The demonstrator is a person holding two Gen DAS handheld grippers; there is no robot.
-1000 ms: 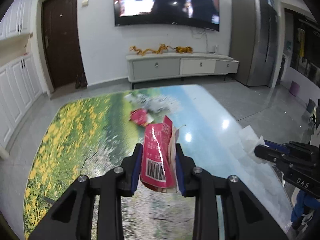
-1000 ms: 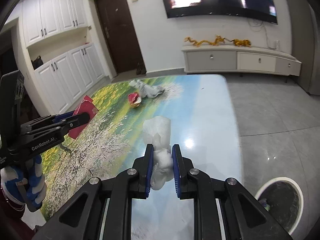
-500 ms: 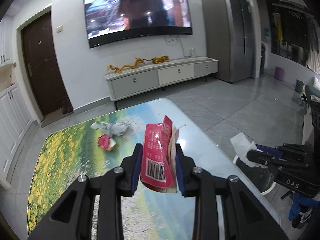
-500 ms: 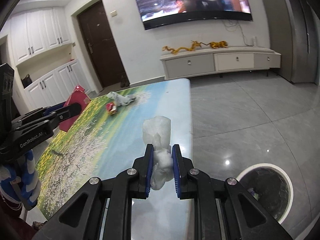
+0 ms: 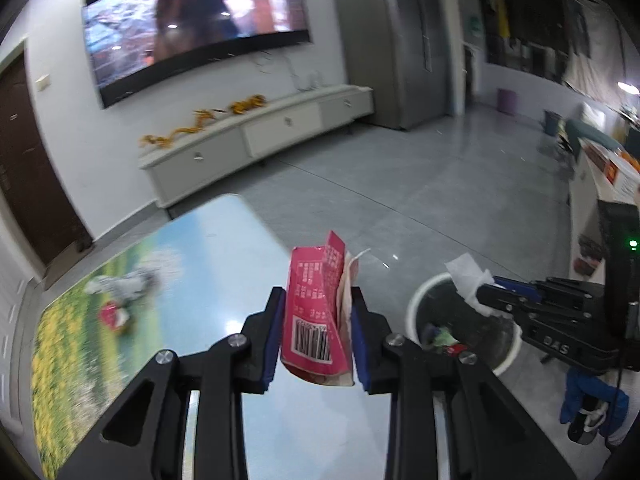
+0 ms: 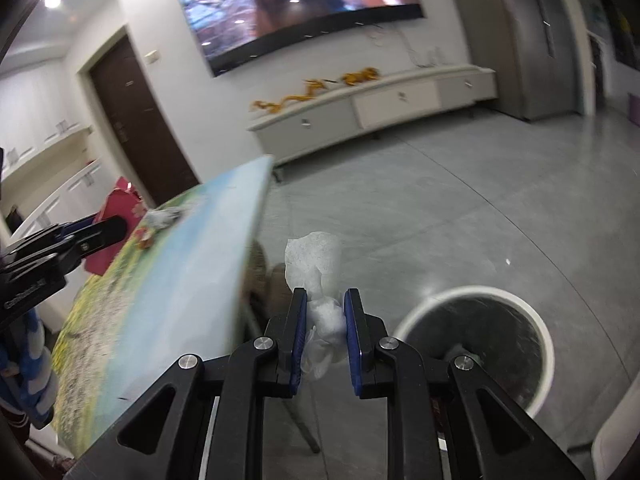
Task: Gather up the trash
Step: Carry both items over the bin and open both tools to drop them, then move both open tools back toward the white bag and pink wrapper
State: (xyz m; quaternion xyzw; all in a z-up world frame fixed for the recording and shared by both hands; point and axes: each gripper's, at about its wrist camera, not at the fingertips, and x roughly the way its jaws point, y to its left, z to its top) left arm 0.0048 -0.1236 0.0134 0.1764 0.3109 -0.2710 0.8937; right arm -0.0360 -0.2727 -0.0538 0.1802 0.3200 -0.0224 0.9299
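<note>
1. While both grippers carry trash toward the waste bin (image 6: 476, 344), the step in hand is judged to be transport, with release not yet made.
2. Left gripper (image 5: 316, 332): jaws partly closed, pads clamped on a red snack wrapper (image 5: 316, 312) that stands upright between them. It hangs over the table (image 5: 224, 264) edge nearest the bin, short of the bin's rim.
3. Right gripper (image 6: 323, 336): jaws nearly closed, pinching a crumpled white tissue (image 6: 320, 276). It is off the table and just beside the bin; in the left wrist view the tissue appears over the bin's rim.
4. The bin already holds some refuse.
5. Next move, as judged: centre each load over the bin's mouth before opening the jaws, the right first.
6. Outstanding: a small red scrap (image 5: 114, 316) and a grey crumpled piece (image 5: 128, 282) lie on the table, well apart from the bin.
</note>
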